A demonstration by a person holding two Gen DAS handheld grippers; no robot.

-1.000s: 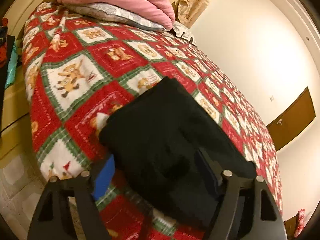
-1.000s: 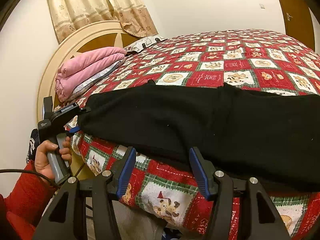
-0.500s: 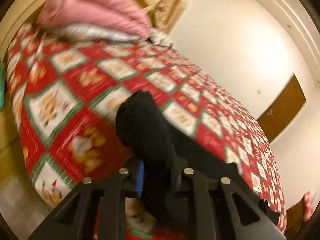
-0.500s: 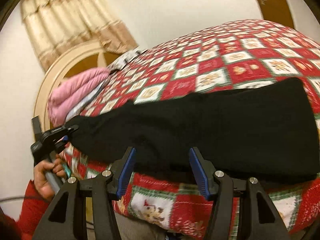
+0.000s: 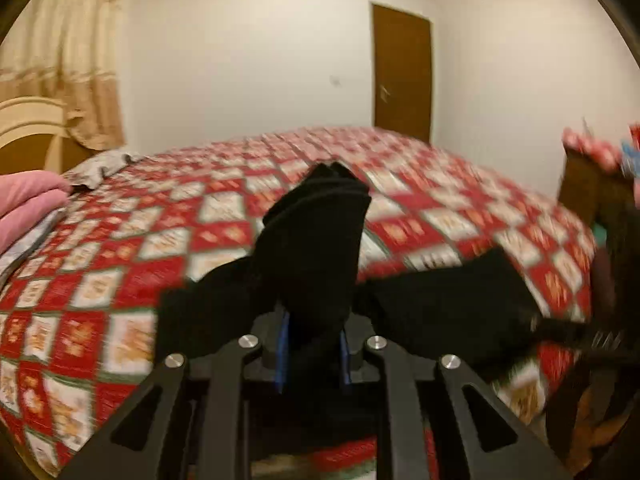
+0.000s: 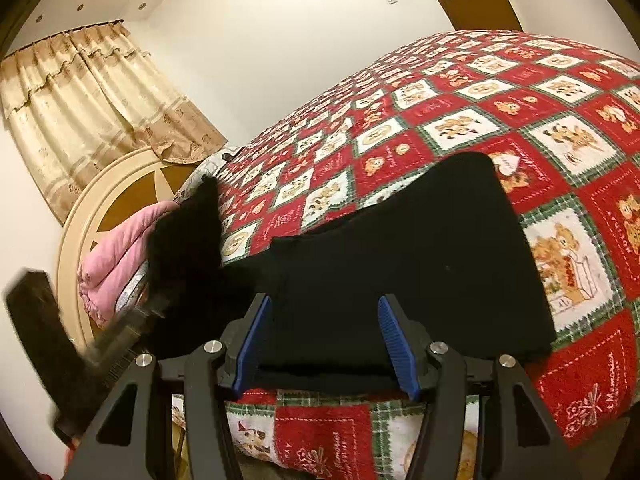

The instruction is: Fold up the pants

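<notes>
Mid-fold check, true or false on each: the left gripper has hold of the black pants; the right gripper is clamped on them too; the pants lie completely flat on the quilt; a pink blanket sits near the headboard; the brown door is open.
1. The left gripper is shut on the black pants. True.
2. The right gripper is clamped on them. False: its jaws stand apart, pressing on nothing.
3. The pants lie flat on the red patchwork quilt. False: one end is lifted above it.
4. A folded pink blanket sits by the cream headboard. True.
5. The brown door is open. False: it is closed.
</notes>
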